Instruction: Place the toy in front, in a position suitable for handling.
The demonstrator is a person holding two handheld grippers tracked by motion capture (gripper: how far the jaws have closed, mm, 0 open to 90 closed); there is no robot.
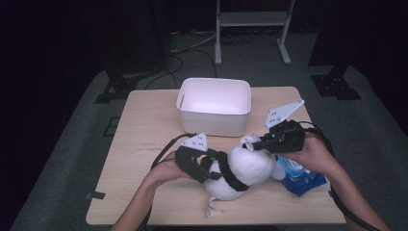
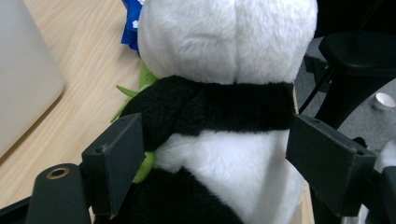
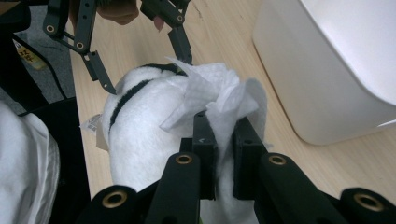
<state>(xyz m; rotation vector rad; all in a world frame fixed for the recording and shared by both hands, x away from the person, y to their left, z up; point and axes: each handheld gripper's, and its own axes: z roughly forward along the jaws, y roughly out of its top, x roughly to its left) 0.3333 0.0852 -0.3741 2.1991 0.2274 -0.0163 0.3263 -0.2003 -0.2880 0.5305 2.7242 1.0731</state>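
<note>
On the near half of the bench (image 1: 144, 144), just in front of the white bin (image 1: 214, 107), lies a plush panda (image 1: 243, 171), head toward the right hand; a blue packet (image 1: 303, 180) lies just beside it on the right; right gripper (image 1: 251, 144) is clamped on a crumpled white wipe (image 3: 212, 95), jaws pinched together with the tissue between the pads, wipe resting against the top of the panda's head; left gripper (image 2: 212, 158) straddles the panda's body at the black band, jaws apart, pads (image 2: 119, 158) flanking the plush and not visibly pressing, so I read it as a loose brace, not a grip; the right gripper view shows those jaws spread wide over the toy too; step in hand, as I judge it: wiping the toy with the tissue while the other hand steadies it; next move calls for the left jaws to close back on the body so the toy can't slide, then a short drag of the wipe across the fur with light pressure; risk: wipe tears or slips from the pinch; nothing in the bin that I can see.
</note>
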